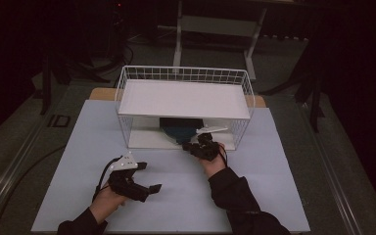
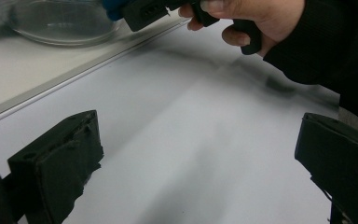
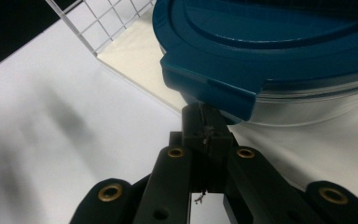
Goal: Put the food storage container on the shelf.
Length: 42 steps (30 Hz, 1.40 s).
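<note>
A glass container [image 1: 178, 131] with a teal lid [image 3: 270, 42] stands on the base of a white wire rack [image 1: 122, 93], under its upper shelf. My right gripper [image 1: 196, 146] is at the rack's open front. In the right gripper view the right gripper [image 3: 205, 125] is shut, its tips pressed up against the lid's corner tab [image 3: 209, 91], and nothing shows between the jaws. The left gripper [image 1: 149, 177] hovers low over the white table, open and empty, to the left of the right hand. In its own view the left gripper [image 2: 200, 140] has wide-spread pads, with the glass bowl [image 2: 60, 21] beyond them.
The rack's base plate [image 2: 18, 74] forms a low step on the white tabletop [image 1: 274, 186]. Its wire sides [image 3: 107, 18] close in left, right and back. A dark floor and a table frame [image 1: 215, 29] lie behind.
</note>
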Motion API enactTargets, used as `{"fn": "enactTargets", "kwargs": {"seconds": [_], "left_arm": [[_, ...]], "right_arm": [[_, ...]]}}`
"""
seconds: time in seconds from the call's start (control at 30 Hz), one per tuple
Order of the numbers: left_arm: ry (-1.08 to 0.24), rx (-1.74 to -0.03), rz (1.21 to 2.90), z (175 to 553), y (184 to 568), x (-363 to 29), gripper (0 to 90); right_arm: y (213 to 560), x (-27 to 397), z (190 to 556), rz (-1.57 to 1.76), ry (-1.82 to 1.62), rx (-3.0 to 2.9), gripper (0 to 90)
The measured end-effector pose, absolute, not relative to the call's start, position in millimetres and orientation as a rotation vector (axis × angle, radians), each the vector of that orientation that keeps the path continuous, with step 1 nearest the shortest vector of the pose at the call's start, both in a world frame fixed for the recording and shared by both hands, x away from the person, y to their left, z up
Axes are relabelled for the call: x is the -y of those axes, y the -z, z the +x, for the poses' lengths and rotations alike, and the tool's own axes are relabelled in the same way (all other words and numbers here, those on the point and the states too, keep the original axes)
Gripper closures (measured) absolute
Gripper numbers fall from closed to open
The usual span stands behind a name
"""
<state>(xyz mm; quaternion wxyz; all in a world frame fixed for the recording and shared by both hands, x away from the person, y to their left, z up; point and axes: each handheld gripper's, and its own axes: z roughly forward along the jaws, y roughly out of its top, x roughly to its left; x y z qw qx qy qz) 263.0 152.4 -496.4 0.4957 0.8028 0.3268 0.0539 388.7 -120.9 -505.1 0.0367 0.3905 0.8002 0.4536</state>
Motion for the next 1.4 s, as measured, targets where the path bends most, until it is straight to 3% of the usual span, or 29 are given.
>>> {"fn": "enactTargets", "kwargs": {"seconds": [0.1,0.2,0.5,0.63,1.4], "left_arm": [[-0.131,-0.791,1.946,262.3,496.3,-152.1,0.7],[-0.136,-0.787,1.946,261.6,495.5,-151.9,0.7],[-0.136,-0.779,1.940,260.0,493.7,-151.5,0.7],[-0.137,-0.771,1.940,258.6,492.9,-151.0,0.7],[-0.147,-0.752,1.946,251.9,491.4,-153.2,0.7]], "right_arm": [[505.1,120.7,386.7,1.197,-1.408,-2.451,87.8],[502.6,122.6,381.8,1.175,-1.440,-2.444,79.6],[497.3,134.5,365.8,1.141,-1.528,-2.372,26.8],[495.9,138.7,360.5,1.092,-1.541,-2.387,18.6],[488.5,191.7,301.2,1.035,-1.546,-2.356,18.6]]}}
